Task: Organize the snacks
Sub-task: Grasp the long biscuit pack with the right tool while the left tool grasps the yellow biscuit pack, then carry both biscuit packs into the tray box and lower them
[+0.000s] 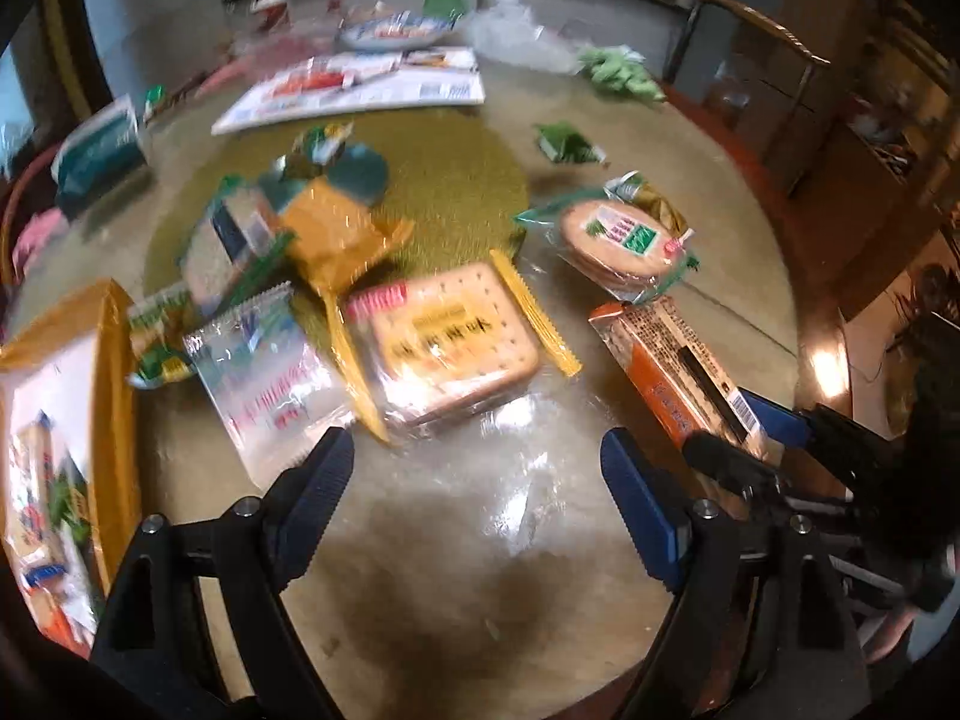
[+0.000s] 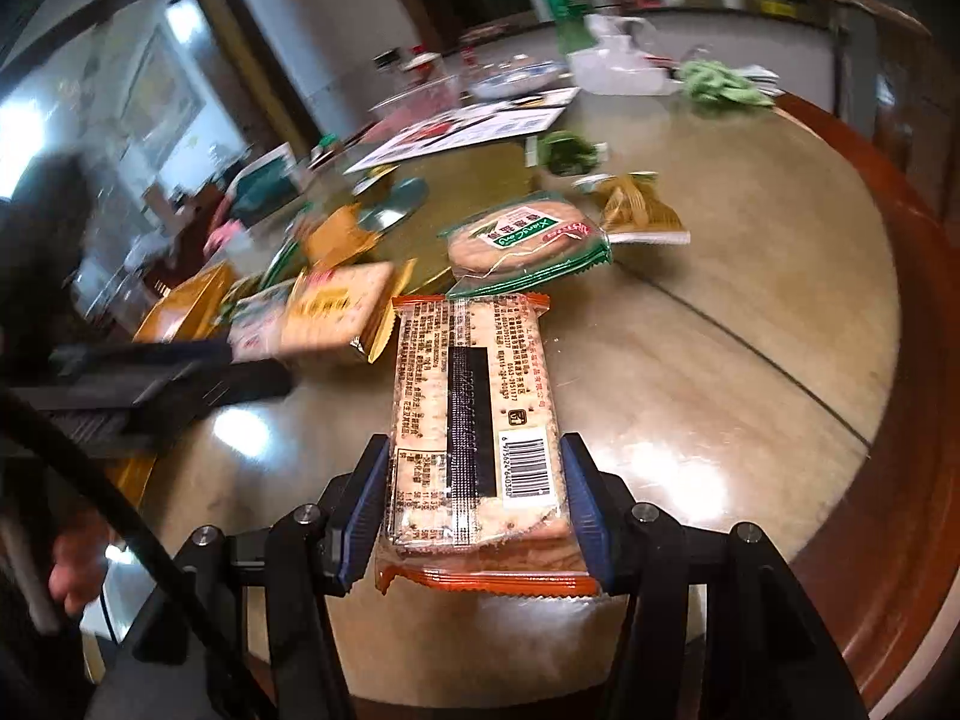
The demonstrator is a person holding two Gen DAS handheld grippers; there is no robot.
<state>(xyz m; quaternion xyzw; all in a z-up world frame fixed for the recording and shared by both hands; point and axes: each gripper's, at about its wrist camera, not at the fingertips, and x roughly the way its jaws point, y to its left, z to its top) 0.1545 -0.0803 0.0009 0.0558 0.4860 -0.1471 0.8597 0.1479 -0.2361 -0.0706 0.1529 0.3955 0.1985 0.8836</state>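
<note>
While I held both grippers over the round table (image 2: 750, 324), the right gripper (image 2: 474, 498) was clamped on the orange-edged cracker pack (image 2: 474, 420). Its blue pads (image 2: 579, 498) pressed the two long sides of the pack at the barcode end, and the far end of the pack reached out toward the middle of the table. From the left wrist view the same pack (image 1: 672, 360) showed at the right, with the right gripper's blue fingertips (image 1: 774, 420) on it.

The left gripper (image 1: 474, 480) stood with its jaws wide apart and nothing between them; only bare, glossy tabletop (image 1: 432, 540) lay under the gap. In the right wrist view it (image 2: 180, 384) appeared as a dark, blurred shape at the left.

Just beyond the left fingertips lay the square cracker pack with yellow crimped ends (image 1: 450, 336). A clear wrapper with red print (image 1: 264, 378) lay beside it on its left, touching or overlapping it. Further left stood an orange box (image 1: 66, 420), cut off by the frame edge. A round biscuit pack in green-trimmed wrap (image 1: 618, 240) lay near the far end of the held pack. A loose heap of mixed packets (image 1: 288, 228) rested on the green mat (image 1: 456, 180) at the table's centre. One small green packet (image 1: 564, 144) lay apart beyond it.
</note>
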